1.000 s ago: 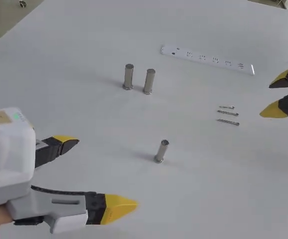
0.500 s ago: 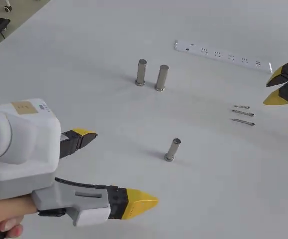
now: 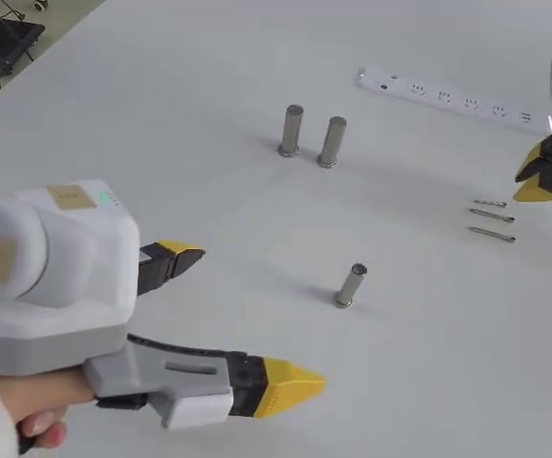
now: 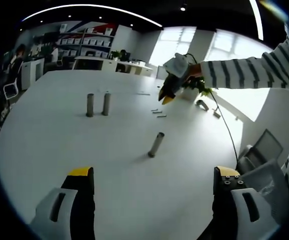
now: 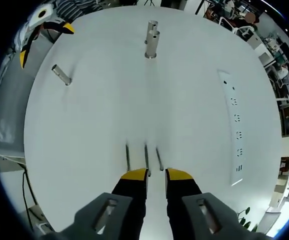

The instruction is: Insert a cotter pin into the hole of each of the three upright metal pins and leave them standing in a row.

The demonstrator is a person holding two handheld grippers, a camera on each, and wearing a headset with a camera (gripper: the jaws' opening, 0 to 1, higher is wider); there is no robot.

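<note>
The right gripper (image 5: 157,174) has drawn its jaws in from a wide spread to a narrow gap over the last second. They are not quite closed and hold nothing. It has also come nearer the cotter pins (image 5: 145,156), which lie in the right gripper view at twelve o'clock, just beyond the yellow tips and not yet touched. I read that as the run-up to the first pick: the jaws are pre-set for a thin wire part, and no insertion has begun.

The left gripper (image 3: 257,318) hangs low over the table (image 3: 161,114) with its jaws spread wide and nothing between them. It is aimed roughly toward the single metal pin (image 3: 350,285), which sits at about two o'clock from its tips in the head view and well apart from them (a likely candidate to be steadied or gathered, though that is only a guess).

Counting outward:
- **Cotter pins:** three, lying side by side and parallel.
- **Metal pins:** three. Two stand close together (image 3: 312,136) at about eleven o'clock from the single one. The single one seems to stand on its base, its lean likely a lens effect.
- **Power strip:** one (image 3: 457,97), at one o'clock from the single pin, past the cotter pins.

None of the upright pins carries a cotter pin. The single one also stands out of line with the pair, so the row is not yet formed.
</note>
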